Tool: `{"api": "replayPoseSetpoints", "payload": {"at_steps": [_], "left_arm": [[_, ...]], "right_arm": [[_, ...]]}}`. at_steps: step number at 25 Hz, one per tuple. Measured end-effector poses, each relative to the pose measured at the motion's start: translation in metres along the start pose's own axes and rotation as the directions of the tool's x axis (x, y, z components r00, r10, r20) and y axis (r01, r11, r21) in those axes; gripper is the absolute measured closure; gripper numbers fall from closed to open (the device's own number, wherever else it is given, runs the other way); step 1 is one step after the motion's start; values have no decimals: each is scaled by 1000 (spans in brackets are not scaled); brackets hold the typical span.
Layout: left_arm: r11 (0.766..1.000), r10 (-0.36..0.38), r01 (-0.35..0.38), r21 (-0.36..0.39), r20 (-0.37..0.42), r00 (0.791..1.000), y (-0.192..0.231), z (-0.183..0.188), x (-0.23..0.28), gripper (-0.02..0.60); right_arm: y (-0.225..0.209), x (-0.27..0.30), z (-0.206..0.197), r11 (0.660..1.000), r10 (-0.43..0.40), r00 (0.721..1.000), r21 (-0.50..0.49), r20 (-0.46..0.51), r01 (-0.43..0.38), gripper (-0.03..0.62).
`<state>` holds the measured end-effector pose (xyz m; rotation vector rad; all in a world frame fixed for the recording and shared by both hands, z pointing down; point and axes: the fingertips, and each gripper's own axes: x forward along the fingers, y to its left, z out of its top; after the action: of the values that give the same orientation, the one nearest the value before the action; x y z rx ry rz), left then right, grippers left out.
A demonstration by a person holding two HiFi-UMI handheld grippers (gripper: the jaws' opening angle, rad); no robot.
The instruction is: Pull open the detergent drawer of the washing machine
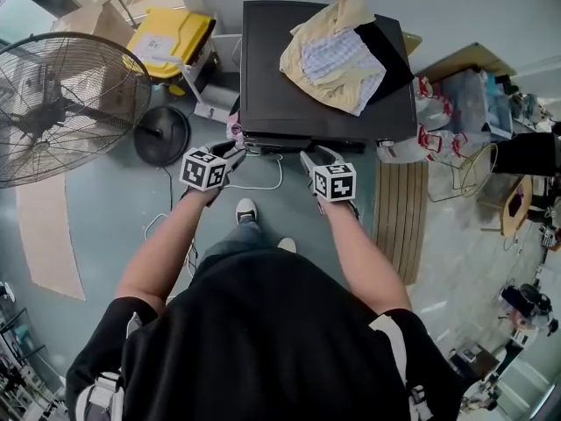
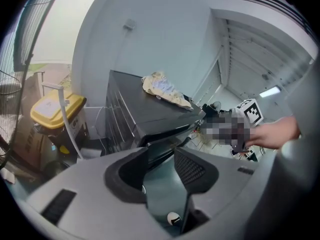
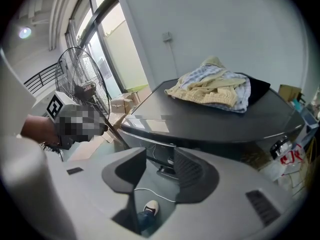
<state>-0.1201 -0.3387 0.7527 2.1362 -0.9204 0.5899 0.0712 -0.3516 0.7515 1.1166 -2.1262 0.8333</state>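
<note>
Big dark washing machine (image 1: 263,68) is sitting by the far wall with a pile of clothes (image 1: 337,51) lying on top. The left gripper (image 1: 232,153) and right gripper (image 1: 314,158) are hovering just in front of its near top edge, jaws gaping wide on nothing. I'm not making out the detergent drawer itself on that front strip.

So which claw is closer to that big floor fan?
Left. The left claw is just right of the floor fan; the right claw is farther right, at the washing machine's front.

Washing machine (image 1: 272,86) front seemingly hidden from above, fan (image 1: 54,108) cropped left
</note>
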Motion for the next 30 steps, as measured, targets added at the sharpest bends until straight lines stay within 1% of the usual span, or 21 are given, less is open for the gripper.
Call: {"api": "replayPoseSetpoints", "payload": {"at_steps": [7,12,19,30], "left_arm": [[1000,-4,4,-5,-21,1000,5,-3,17,420],[1000,-1,1,5,-50,999,14,-5,29,420],[1000,1,0,18,-69,998,21,-7,40,420],[999,-10,13,35,-70,997,17,-5,51,430]], "right_arm": [[-7,13,-4,1000,-14,1000,4,-26,14,422],[-14,23,-4,1000,-26,999,16,-28,27,425],[-17,33,-5,999,-33,999,16,-29,33,436],[-15,37,-3,999,-38,999,6,-17,38,442]]}}
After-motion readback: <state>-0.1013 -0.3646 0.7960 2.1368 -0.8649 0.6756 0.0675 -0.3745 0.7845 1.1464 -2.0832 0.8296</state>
